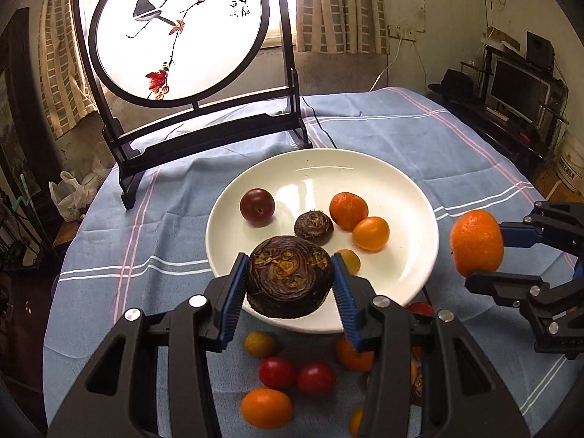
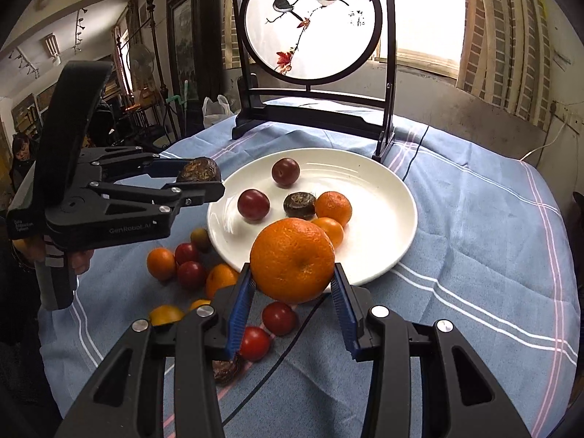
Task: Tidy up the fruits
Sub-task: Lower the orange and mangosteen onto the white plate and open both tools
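Left tongs (image 1: 290,281) clamped across the sides of a firm, ridged water chestnut (image 1: 290,277) and right tongs (image 2: 294,284) across a soft-skinned, bruisable orange (image 2: 293,259), both held above the plate (image 2: 383,189) rim, nearside.

I note a table under a blue striped cloth (image 2: 474,219). Directly on it: a white plate (image 2: 383,248), a framed bird screen (image 2: 314,109), loose small fruits (image 2: 189,273), a black cable (image 2: 284,357).
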A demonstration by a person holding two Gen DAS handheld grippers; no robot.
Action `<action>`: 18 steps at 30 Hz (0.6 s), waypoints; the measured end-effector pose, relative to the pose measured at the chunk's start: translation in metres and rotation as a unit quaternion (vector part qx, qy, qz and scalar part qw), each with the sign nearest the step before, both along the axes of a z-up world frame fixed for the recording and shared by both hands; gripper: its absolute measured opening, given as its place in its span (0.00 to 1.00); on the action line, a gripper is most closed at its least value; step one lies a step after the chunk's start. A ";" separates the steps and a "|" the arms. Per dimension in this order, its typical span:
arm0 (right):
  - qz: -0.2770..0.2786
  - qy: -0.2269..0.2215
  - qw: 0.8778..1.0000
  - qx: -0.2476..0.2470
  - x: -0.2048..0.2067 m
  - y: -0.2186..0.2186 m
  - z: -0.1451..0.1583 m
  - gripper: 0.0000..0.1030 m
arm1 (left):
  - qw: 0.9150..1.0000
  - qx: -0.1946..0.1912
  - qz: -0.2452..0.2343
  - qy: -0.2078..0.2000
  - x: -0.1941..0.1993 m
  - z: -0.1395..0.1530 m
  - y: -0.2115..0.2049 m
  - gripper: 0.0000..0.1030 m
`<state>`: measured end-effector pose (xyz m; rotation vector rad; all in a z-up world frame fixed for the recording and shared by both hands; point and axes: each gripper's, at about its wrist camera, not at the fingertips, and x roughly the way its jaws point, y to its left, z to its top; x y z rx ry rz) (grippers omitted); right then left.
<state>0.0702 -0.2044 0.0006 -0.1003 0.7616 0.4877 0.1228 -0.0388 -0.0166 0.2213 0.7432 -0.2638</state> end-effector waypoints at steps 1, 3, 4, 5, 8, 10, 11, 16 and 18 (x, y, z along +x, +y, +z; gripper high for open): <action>0.000 -0.001 1.000 0.002 0.003 0.001 0.001 0.42 | 1.000 -0.002 0.002 0.001 0.003 0.000 0.000 0.43; -0.002 -0.003 1.000 0.006 0.009 0.001 0.004 0.42 | 1.000 -0.005 0.005 0.002 0.009 -0.001 0.000 0.43; -0.004 -0.005 1.000 0.009 0.011 0.001 0.005 0.42 | 1.000 -0.006 0.008 0.002 0.012 -0.002 -0.001 0.43; -0.005 -0.005 1.000 0.014 0.014 0.001 0.005 0.42 | 1.000 -0.006 0.010 0.002 0.014 -0.002 -0.001 0.43; -0.008 -0.006 1.000 0.016 0.021 0.003 0.005 0.42 | 1.000 -0.002 0.013 0.005 0.021 -0.005 -0.002 0.43; -0.010 -0.005 1.000 0.019 0.026 0.004 0.005 0.42 | 1.000 0.000 0.016 0.004 0.024 -0.006 -0.001 0.43; -0.013 -0.005 1.000 0.023 0.029 0.003 0.006 0.42 | 1.000 -0.002 0.019 0.004 0.027 -0.006 0.000 0.43; -0.026 -0.012 0.998 0.050 0.043 0.003 0.011 0.42 | 0.999 -0.016 0.029 0.000 0.036 -0.002 0.002 0.43; -0.026 -0.012 0.998 0.056 0.047 0.004 0.012 0.42 | 0.999 -0.015 0.029 -0.004 0.038 -0.001 0.000 0.43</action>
